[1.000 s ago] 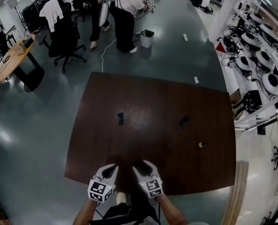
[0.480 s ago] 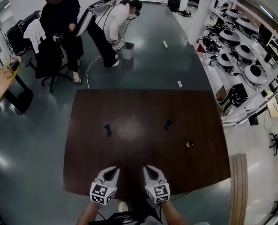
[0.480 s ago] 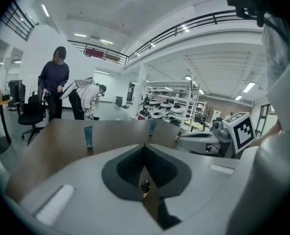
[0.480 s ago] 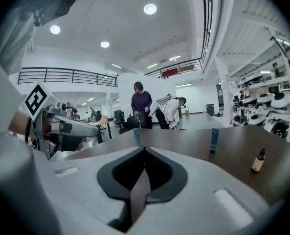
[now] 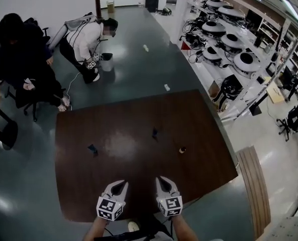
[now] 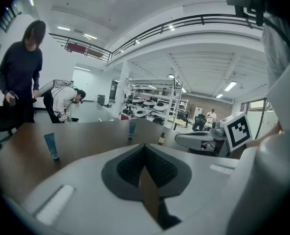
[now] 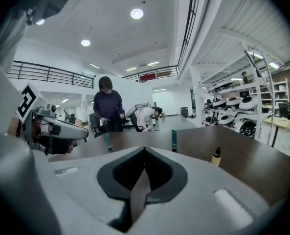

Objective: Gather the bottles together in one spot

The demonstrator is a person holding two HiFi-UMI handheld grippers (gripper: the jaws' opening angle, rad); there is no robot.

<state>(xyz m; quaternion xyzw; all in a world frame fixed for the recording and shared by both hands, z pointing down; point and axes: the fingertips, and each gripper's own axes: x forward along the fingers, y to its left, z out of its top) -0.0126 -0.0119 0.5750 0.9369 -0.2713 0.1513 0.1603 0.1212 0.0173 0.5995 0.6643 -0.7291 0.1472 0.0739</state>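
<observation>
Bright ceiling lamps (image 7: 136, 13) leave soft glare on the table (image 5: 119, 145). Fisheye bends the edges, and both gripper views have black corners.

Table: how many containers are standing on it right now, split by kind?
Blue tubes: 2 (left tube, middle tube)
Small tan bottle with dark cap: 1
Total: 3

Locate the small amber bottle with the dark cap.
Head view: the small amber bottle stands on the dark brown table's right half, right of and nearer than the upright teal tube, ahead of the right gripper.
</observation>
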